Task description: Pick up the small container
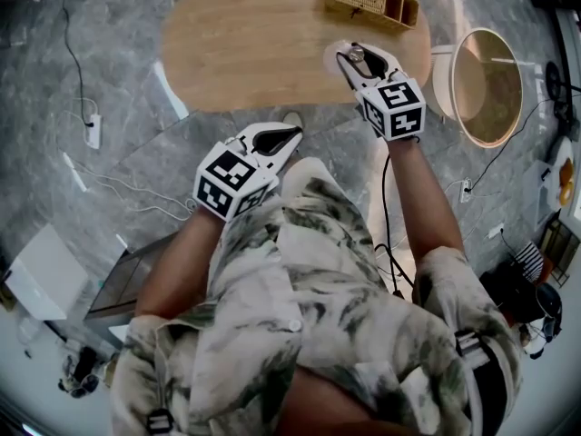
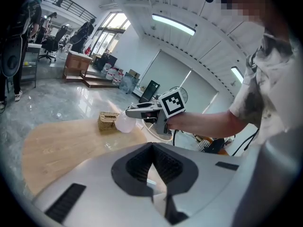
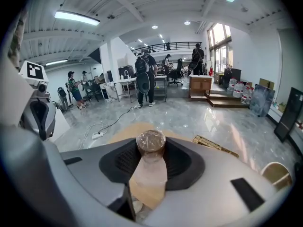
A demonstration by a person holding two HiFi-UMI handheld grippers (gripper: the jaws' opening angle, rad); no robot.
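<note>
Two hand-held units: right gripper (image 1: 356, 59) part-spread, pinching small translucent plastic container (image 3: 151, 142) over far right end of oval wooden table (image 1: 245, 53), near woven basket (image 1: 372, 0); left gripper (image 1: 289, 136) pressed together, empty.

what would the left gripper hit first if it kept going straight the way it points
Likely the near edge of the wooden table, ahead of the left gripper; the right gripper holding the small container sits beyond, though depth is unclear.
</note>
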